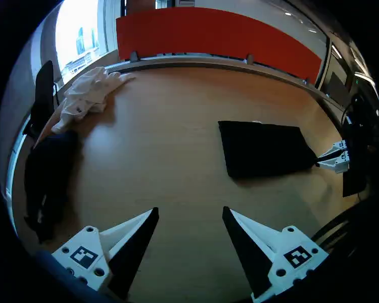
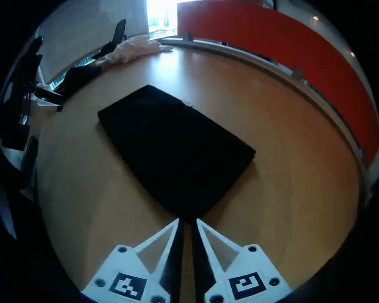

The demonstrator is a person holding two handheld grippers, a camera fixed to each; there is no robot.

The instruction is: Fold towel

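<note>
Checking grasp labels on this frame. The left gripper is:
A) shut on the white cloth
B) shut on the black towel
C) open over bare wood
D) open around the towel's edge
C: the left gripper has its fingers wide apart with only the wooden table between them; the black towel lies farther ahead, and the white cloth is by the far edge.
</note>
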